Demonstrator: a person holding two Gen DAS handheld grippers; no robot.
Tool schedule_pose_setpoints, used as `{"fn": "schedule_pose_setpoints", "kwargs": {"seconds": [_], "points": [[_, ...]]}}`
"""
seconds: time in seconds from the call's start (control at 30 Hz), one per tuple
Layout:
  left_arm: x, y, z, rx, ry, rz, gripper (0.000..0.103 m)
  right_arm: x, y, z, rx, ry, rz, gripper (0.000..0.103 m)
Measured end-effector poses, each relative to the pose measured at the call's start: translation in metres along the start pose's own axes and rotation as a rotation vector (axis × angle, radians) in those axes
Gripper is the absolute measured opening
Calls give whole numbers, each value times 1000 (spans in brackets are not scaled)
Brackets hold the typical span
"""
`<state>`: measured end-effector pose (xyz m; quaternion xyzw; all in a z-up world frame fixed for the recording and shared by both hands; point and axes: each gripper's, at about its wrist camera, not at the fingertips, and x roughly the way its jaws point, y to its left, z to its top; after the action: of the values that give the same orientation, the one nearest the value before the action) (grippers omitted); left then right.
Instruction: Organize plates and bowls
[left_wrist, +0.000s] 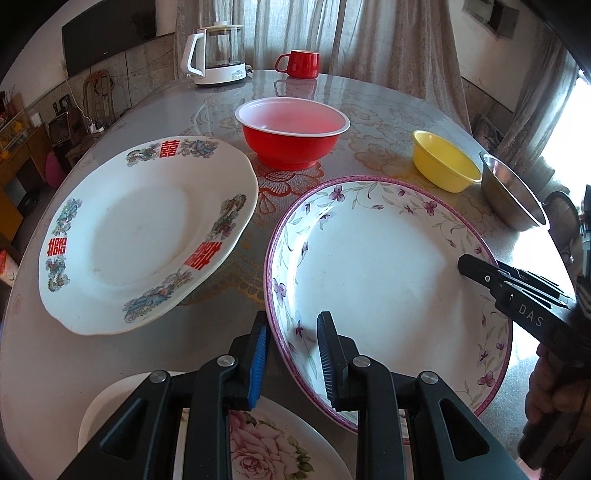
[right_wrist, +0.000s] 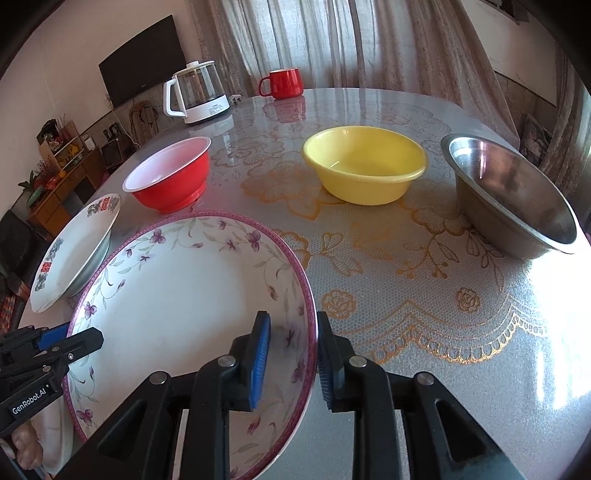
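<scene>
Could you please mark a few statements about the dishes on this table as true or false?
1. The rim of the purple-edged floral plate sits between the jaws of both the left gripper and the right gripper. True.
2. The red mug stands beside the yellow plastic bowl. False: it stands far back, near the white glass kettle.
3. The steel bowl is nested inside the yellow one. False: they stand apart.
4. The red bowl with a white inside is empty. True.
</scene>
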<state>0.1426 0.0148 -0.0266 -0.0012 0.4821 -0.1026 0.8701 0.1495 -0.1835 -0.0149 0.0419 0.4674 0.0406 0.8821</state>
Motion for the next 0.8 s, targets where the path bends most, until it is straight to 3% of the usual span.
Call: {"fn": "schedule_pose_setpoints", "kwargs": {"seconds": [0.6,0.8], "points": [[-61,8,-32,-25,-155,-14,28,-18,10,-26,-4,-8,-43,34],[-89,23,-39,-67,-239,38,39,-38,7,-38,26,-25,-74,34]]}}
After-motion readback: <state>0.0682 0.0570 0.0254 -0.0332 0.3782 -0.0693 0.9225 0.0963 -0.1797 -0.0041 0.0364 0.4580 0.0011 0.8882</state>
